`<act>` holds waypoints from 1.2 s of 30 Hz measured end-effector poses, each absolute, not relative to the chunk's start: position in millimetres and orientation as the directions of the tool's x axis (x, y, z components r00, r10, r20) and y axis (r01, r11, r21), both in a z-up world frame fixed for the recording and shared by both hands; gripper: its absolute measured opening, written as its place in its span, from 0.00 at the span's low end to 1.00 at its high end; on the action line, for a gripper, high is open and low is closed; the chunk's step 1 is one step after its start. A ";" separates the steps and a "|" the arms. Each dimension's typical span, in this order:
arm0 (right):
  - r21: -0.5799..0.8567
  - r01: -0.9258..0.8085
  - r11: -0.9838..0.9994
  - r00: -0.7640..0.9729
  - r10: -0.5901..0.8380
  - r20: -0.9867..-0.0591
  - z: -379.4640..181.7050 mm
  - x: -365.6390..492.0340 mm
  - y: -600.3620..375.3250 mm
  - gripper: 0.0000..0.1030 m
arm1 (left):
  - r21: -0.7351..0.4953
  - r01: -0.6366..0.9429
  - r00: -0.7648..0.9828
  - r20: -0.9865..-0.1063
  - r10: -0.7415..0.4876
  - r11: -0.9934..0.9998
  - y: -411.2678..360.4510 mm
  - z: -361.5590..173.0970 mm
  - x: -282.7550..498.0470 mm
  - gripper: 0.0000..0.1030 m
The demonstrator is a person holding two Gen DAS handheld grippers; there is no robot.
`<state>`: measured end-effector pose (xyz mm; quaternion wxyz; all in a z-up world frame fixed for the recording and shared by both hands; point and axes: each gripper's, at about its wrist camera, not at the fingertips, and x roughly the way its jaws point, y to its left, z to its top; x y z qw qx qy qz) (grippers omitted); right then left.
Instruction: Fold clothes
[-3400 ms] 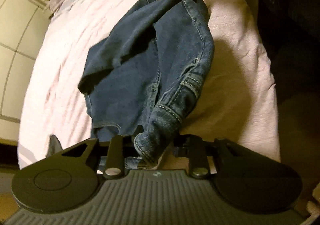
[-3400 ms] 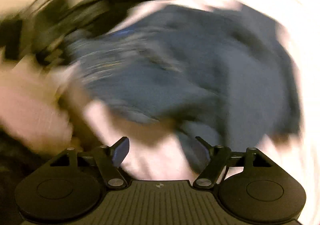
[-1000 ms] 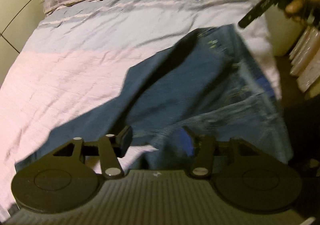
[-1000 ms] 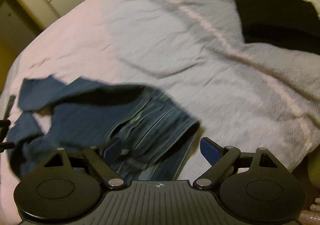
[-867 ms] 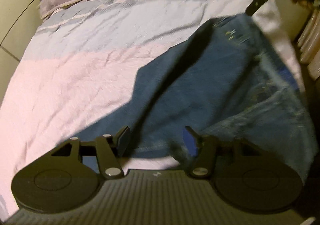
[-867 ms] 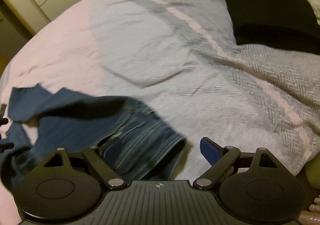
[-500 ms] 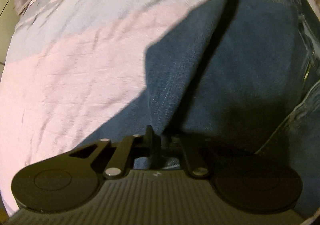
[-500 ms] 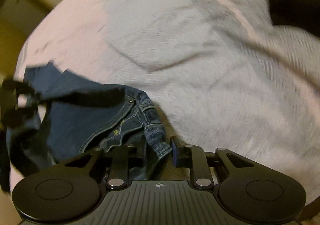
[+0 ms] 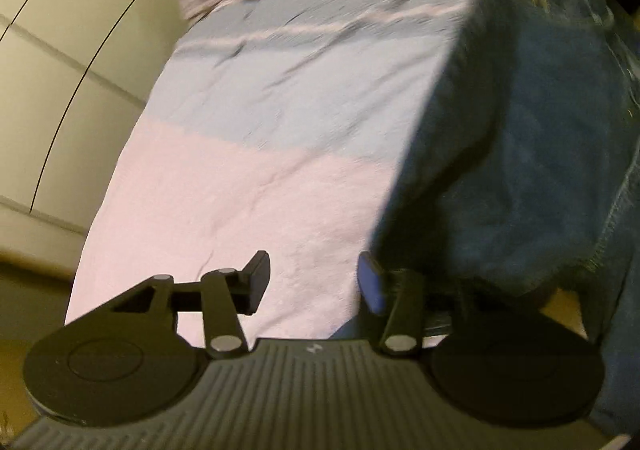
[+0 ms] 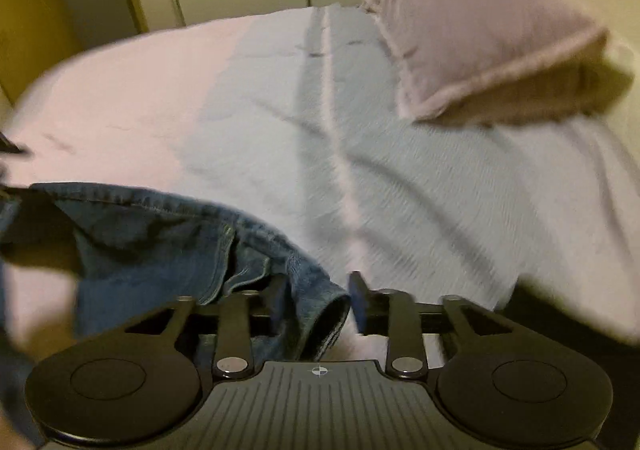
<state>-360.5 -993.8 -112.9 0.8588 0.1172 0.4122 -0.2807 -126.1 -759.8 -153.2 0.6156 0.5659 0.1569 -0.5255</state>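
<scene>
My left gripper [image 9: 310,276] hangs agape w/ nothing between its fingers, above the bedspread [image 9: 248,185]; jeans [image 9: 520,153] lie just to its right. My right gripper [image 10: 318,300] is nipped onto a denim fold, jeans trailing off left; pillow [image 10: 480,33] farther back.

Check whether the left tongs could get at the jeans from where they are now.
Probably yes. The left tongs are open over bare bedspread, and the jeans hang just to their right with nothing between.

Matt denim jeans [image 9: 532,153], woven cloth bedspread [image 9: 256,185]
</scene>
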 end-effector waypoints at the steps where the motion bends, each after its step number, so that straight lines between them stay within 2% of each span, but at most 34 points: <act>1: -0.045 0.582 0.812 0.508 -0.406 -0.760 -112.7 -360.0 -991.7 0.38 | 0.526 0.831 0.396 -0.788 -0.473 -0.181 -752.1 -151.6 -123.8 0.41; 5: 0.046 0.581 0.813 0.573 -0.368 -0.732 -114.3 -385.2 -960.8 0.46 | 0.507 0.847 0.394 -0.801 -0.451 -0.161 -695.2 -152.4 -112.9 0.45; 9: 0.111 0.542 0.833 0.567 -0.265 -0.780 -141.1 -410.0 -893.5 0.46 | 0.512 0.836 0.428 -0.833 -0.350 -0.197 -611.8 -173.1 -102.3 0.52; 12: 0.133 0.479 0.868 0.541 -0.173 -0.823 -156.0 -413.3 -824.7 0.47 | 0.528 0.794 0.467 -0.847 -0.253 -0.301 -543.9 -203.4 -97.0 0.52; 15: 0.140 0.408 0.902 0.505 -0.095 -0.858 -169.0 -407.1 -756.9 0.51 | 0.535 0.744 0.487 -0.844 -0.224 -0.400 -492.5 -232.8 -89.2 0.53; 17: 0.123 0.364 0.923 0.478 -0.072 -0.875 -176.5 -397.4 -715.8 0.62 | 0.542 0.714 0.490 -0.839 -0.238 -0.443 -472.6 -248.9 -78.6 0.57; 19: 0.091 0.314 0.945 0.451 -0.064 -0.890 -183.8 -384.4 -677.4 0.64 | 0.563 0.683 0.493 -0.826 -0.275 -0.465 -466.5 -261.5 -63.3 0.63; 23: -0.033 0.227 0.973 0.367 -0.117 -0.923 -205.0 -348.6 -627.3 0.65 | 0.578 0.660 0.467 -0.816 -0.341 -0.480 -461.7 -270.0 -16.2 0.65; 26: -0.084 0.151 0.985 0.311 -0.128 -0.942 -219.4 -325.7 -599.1 0.68 | 0.531 0.672 0.420 -0.847 -0.325 -0.517 -462.5 -280.8 24.2 0.64; 28: -0.114 0.077 0.990 0.288 -0.132 -0.949 -228.1 -314.5 -583.5 0.74 | 0.460 0.702 0.372 -0.888 -0.272 -0.543 -467.8 -292.6 40.9 0.61; 29: -0.141 0.039 0.989 0.278 -0.146 -0.950 -232.6 -310.5 -575.6 0.75 | 0.427 0.714 0.349 -0.904 -0.248 -0.555 -470.2 -298.2 46.3 0.48; 30: -0.167 0.000 0.986 0.268 -0.161 -0.950 -237.1 -306.6 -567.7 0.75 | 0.405 0.722 0.331 -0.914 -0.234 -0.561 -469.7 -302.4 49.4 0.23; 32: -0.230 -0.035 0.973 0.236 -0.216 -0.948 -246.3 -303.0 -558.1 0.75 | 0.405 0.730 0.322 -0.914 -0.246 -0.550 -464.3 -303.2 49.5 0.03; 34: -0.235 0.059 0.970 0.215 -0.242 -0.946 -247.9 -308.8 -562.1 0.75 | 0.443 0.723 0.326 -0.895 -0.304 -0.530 -449.2 -292.2 45.3 0.03; 36: -0.159 0.270 0.950 0.212 -0.220 -0.952 -241.2 -326.3 -577.9 0.75 | 0.484 0.717 0.338 -0.871 -0.357 -0.501 -429.6 -277.0 40.2 0.03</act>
